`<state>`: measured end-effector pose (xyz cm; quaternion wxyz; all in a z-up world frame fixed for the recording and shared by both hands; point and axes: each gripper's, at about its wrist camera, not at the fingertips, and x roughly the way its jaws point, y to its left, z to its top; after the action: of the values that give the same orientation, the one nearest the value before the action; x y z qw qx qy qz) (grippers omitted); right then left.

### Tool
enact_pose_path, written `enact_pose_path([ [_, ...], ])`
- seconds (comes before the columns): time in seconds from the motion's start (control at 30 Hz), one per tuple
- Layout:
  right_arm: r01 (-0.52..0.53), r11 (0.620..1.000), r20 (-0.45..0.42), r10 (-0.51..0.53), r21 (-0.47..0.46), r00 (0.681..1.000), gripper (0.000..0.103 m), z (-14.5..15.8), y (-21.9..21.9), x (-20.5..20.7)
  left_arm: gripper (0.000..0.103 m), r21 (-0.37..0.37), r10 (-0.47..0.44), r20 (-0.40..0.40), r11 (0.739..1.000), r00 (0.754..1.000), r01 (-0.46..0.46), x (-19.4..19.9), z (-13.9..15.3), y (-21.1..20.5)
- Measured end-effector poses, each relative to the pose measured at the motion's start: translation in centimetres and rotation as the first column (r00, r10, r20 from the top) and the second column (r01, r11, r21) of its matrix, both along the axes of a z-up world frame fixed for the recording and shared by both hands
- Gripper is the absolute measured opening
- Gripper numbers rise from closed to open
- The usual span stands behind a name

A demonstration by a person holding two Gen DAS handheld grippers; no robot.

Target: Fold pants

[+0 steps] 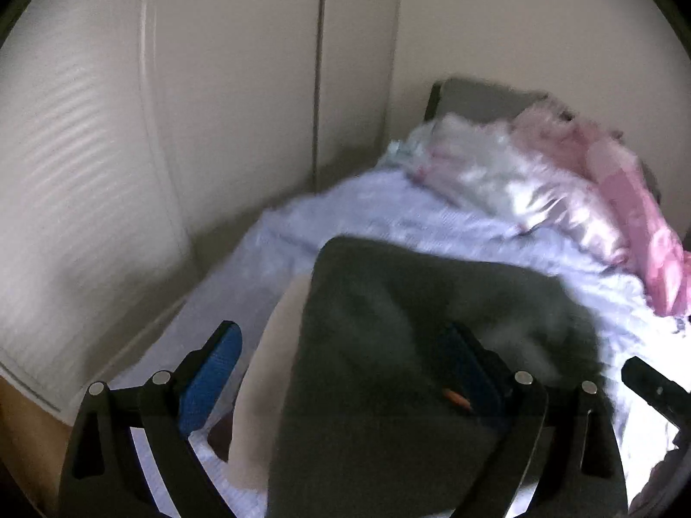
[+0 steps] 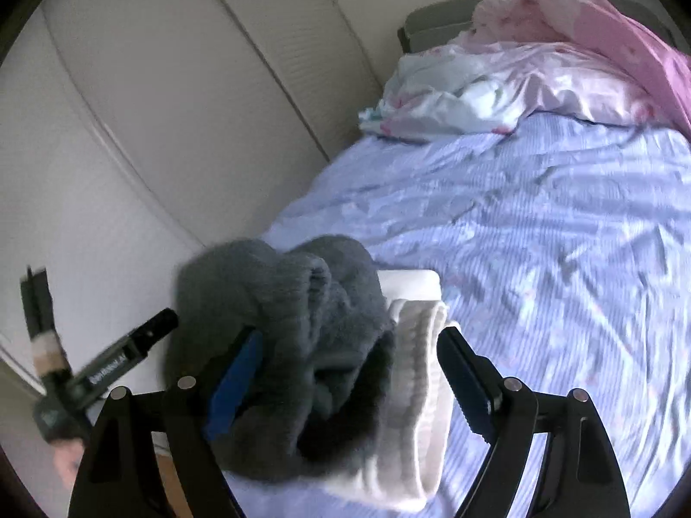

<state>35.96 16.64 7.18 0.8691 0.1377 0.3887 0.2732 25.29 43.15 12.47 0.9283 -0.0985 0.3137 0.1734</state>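
Observation:
Fuzzy dark grey pants lie bunched on a folded white garment at the near left corner of the bed. In the left wrist view the grey pants fill the space between my fingers. My left gripper is open, with its blue pads on either side of the pants. My right gripper is open too, its pads standing wide around the grey pants and the white ribbed fabric. The left gripper's body shows at the left of the right wrist view.
The bed has a light purple striped sheet. Crumpled white and pink bedding lies at its far end by a grey headboard. White closet doors run along the bed's left side.

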Motion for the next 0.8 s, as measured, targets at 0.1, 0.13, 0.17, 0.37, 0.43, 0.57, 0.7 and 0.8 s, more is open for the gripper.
enact_pose_path([
  [0.1, 0.028, 0.999, 0.091, -0.025, -0.029, 0.996, 0.084, 1.9, -4.0, -3.9, 0.097, 0.034, -0.063, 0.057, 0.998, 0.996, 0.061, -4.8, 2.0, -4.0],
  [0.13, 0.033, 0.998, 0.127, -0.026, -0.057, 0.992, 0.084, 2.3, -4.8, -5.2, 0.100, 0.055, -0.084, 0.076, 0.995, 0.994, 0.080, -6.9, 2.2, -6.0],
  [0.17, 0.052, 0.993, 0.179, -0.033, -0.105, 0.983, 0.084, 2.8, -6.3, -7.1, 0.101, 0.066, -0.091, 0.077, 0.994, 0.993, 0.086, -8.0, 2.4, -7.2],
  [0.37, 0.147, 0.957, 0.340, -0.056, -0.249, 0.939, 0.084, 3.5, -14.2, -16.0, 0.103, 0.139, -0.268, 0.059, 0.956, 0.962, 0.258, -15.1, 1.5, -17.6],
  [0.43, 0.170, 0.948, 0.344, -0.070, -0.269, 0.936, 0.084, 3.4, -16.5, -18.2, 0.103, 0.139, -0.304, 0.053, 0.945, 0.951, 0.295, -17.1, 0.9, -20.6],
  [0.57, 0.202, 0.948, 0.300, -0.124, -0.245, 0.946, 0.084, 2.6, -21.9, -21.9, 0.103, 0.111, -0.362, 0.044, 0.928, 0.931, 0.356, -19.6, -0.1, -25.5],
  [0.7, 0.267, 0.919, 0.271, -0.189, -0.289, 0.944, 0.084, 1.3, -26.5, -25.3, 0.103, 0.103, -0.434, -0.013, 0.895, 0.901, 0.433, -21.4, -1.6, -30.1],
  [0.8, 0.274, 0.911, 0.242, -0.204, -0.307, 0.949, 0.084, 0.3, -29.0, -27.2, 0.103, 0.087, -0.458, -0.011, 0.885, 0.889, 0.457, -22.7, -2.4, -32.6],
])
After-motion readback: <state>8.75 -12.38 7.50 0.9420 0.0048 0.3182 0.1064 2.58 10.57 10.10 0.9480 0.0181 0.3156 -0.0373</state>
